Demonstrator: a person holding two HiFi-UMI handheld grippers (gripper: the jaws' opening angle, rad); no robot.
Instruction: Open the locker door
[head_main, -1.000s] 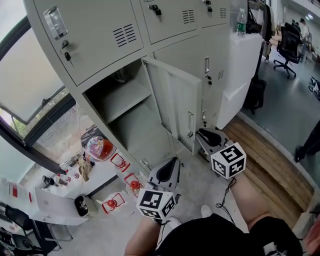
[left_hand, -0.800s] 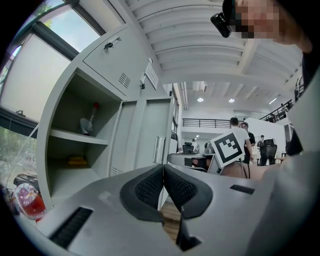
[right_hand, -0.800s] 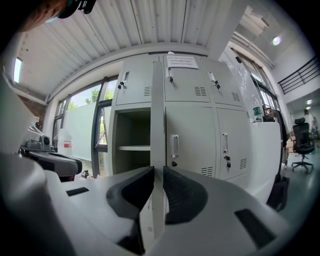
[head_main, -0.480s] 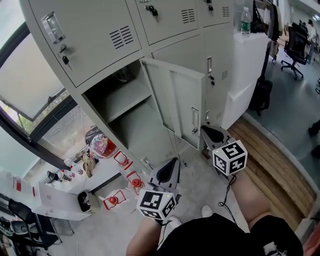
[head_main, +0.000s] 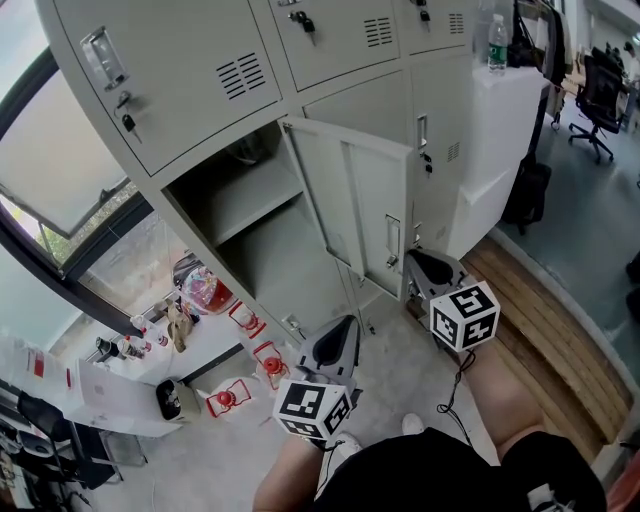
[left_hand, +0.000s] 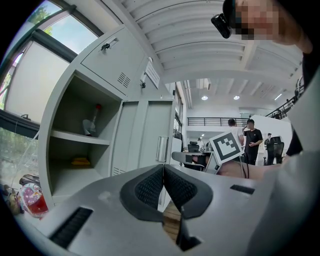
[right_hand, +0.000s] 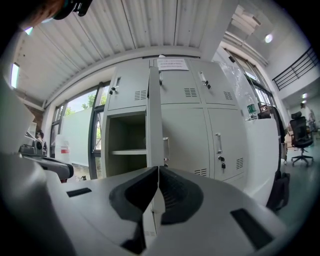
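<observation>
Locker door (head_main: 355, 215) is swung wide open from the lower bay. I judge it thin, stiff sheet steel, light on its hinges; take it by the handle (head_main: 392, 237) or free edge. Right hand-held gripper (head_main: 418, 262) is just beside it, jaws together, empty. Left hand-held gripper (head_main: 348, 325) is likewise closed, empty.

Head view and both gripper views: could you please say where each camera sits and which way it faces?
Head view: on the person's head, looking steeply down at the open locker door; forearms, left tool and right tool show.
Left gripper view: on the left tool, facing the open compartment; its shut jaws and the right tool's cube show.
Right gripper view: on the right tool, facing the door edge-on; its shut jaws show.
Shared: all see the door.
</observation>
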